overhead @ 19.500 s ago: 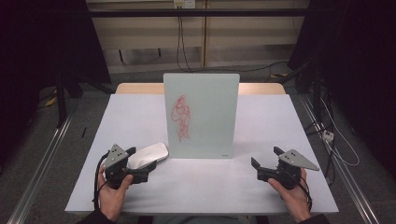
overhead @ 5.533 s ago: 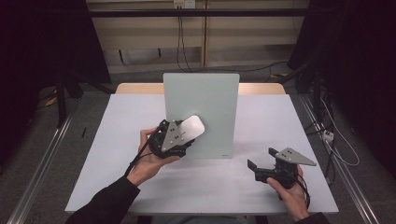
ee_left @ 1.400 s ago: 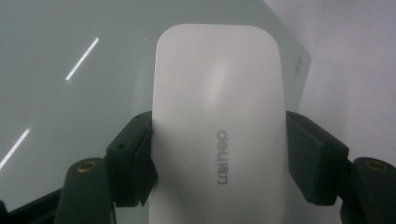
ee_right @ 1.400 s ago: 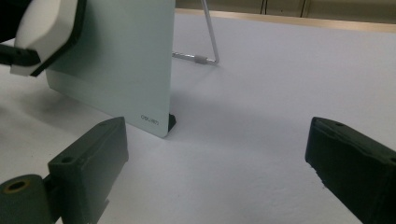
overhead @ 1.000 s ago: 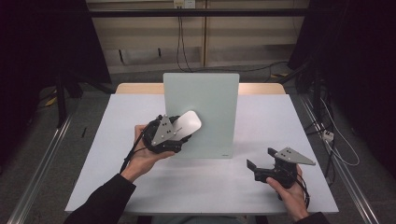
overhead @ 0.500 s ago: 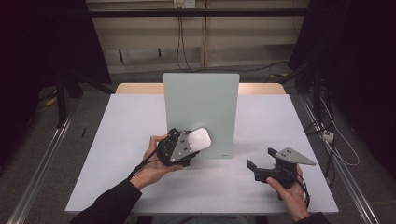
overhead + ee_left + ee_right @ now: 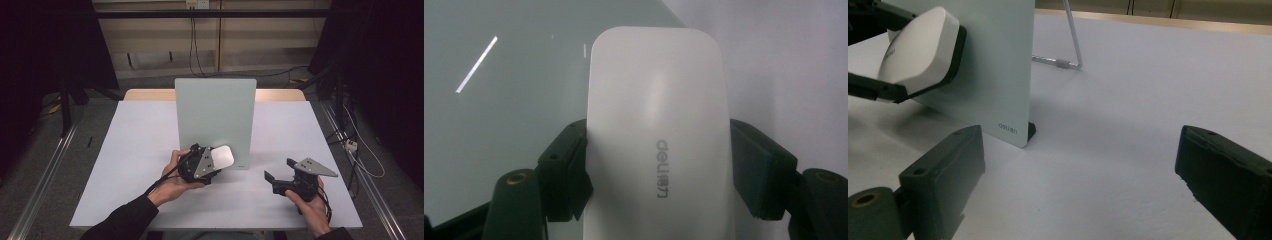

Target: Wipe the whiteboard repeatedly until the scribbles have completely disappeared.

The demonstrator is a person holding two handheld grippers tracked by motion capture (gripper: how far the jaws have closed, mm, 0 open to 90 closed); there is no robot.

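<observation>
A pale green-white board (image 7: 215, 115) stands upright on the white table (image 7: 130, 150); its face is blank. My left gripper (image 7: 202, 166) is shut on a white eraser block (image 7: 220, 157), held against the board's lower part near its bottom edge. In the left gripper view the eraser (image 7: 659, 135) sits clamped between both black jaws, with the board (image 7: 499, 125) behind it. My right gripper (image 7: 281, 183) rests low on the table to the right of the board, jaws wide apart and nothing between them. The right gripper view shows the board (image 7: 993, 65) and the eraser (image 7: 918, 50) at upper left.
A wire stand (image 7: 1073, 45) props the board from behind. Bare table surface (image 7: 1128, 115) lies to the right of the board. Dark curtains, floor cables (image 7: 360, 150) and metal rails (image 7: 45, 185) surround the table.
My left gripper has carried the eraser down and to the right across the board to its lower edge. The red scribble seen much earlier is gone. The right gripper has stayed put.
</observation>
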